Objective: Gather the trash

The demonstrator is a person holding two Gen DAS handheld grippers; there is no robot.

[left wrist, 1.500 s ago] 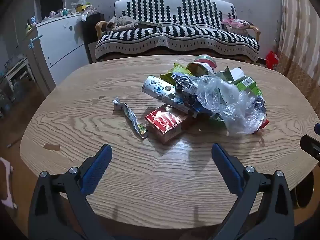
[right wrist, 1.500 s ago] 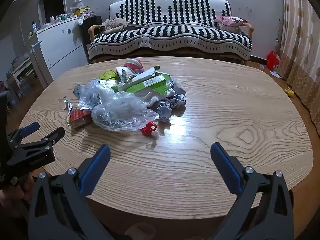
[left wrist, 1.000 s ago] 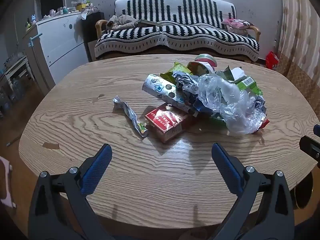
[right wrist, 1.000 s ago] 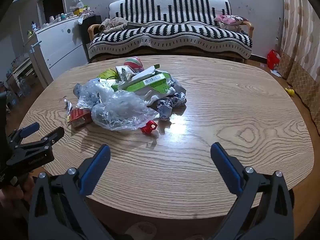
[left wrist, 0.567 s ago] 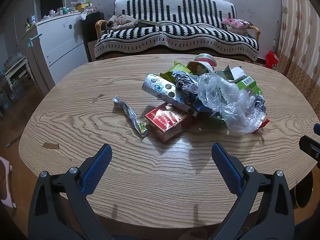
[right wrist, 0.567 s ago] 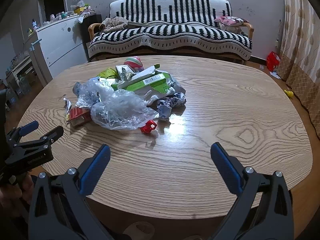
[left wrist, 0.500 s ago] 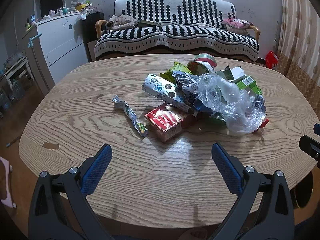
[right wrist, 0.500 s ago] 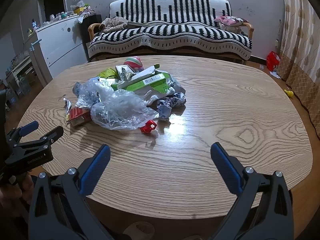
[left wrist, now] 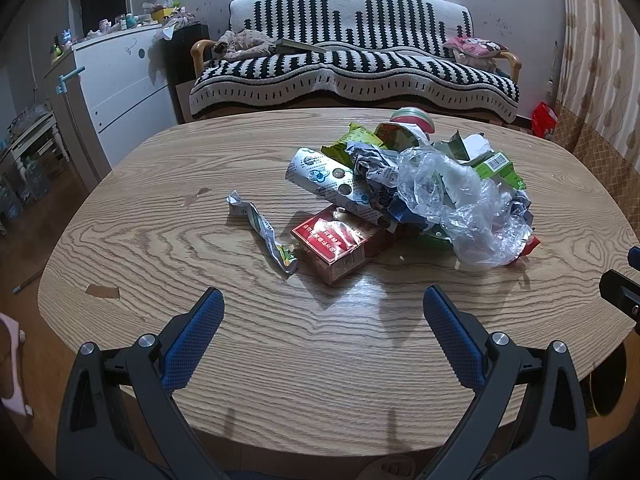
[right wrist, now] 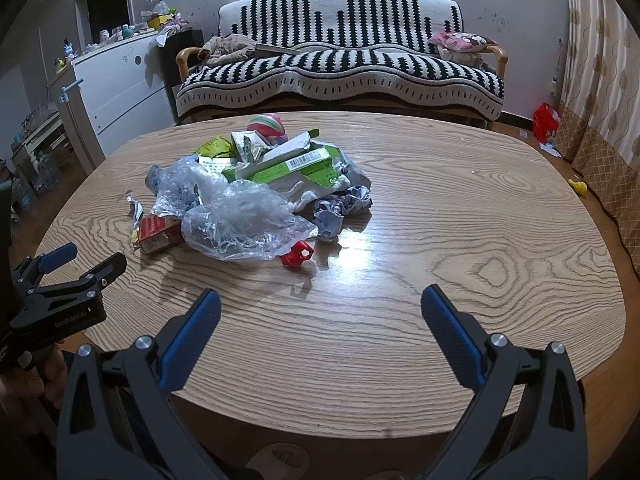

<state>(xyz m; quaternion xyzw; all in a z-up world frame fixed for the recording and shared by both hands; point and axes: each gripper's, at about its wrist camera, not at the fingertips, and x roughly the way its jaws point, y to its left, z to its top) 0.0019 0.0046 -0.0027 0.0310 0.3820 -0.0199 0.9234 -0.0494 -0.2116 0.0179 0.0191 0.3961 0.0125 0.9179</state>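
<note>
Left tongs (left wrist: 323,312) hovering over near table (left wrist: 160,240) edge, spread wide, gripping nothing. Right tongs (right wrist: 320,312) likewise gaping wide, empty. Trash pile (left wrist: 416,188) sitting right of centre in left wrist view: clear plastic bag (left wrist: 460,208), red box (left wrist: 334,242), twisted wrapper (left wrist: 262,230) lying just left of it. Striped sofa (left wrist: 352,64) showing at top.

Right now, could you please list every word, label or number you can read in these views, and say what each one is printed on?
"GenRobot.AI": white lettering on the body of the left gripper, seen from the right wrist view.
Red box: pale characters on its top, too blurred to read.
Green carton: barcode label and white digits, too small to read.
Twisted wrapper and patterned roll: printing not legible.
</note>
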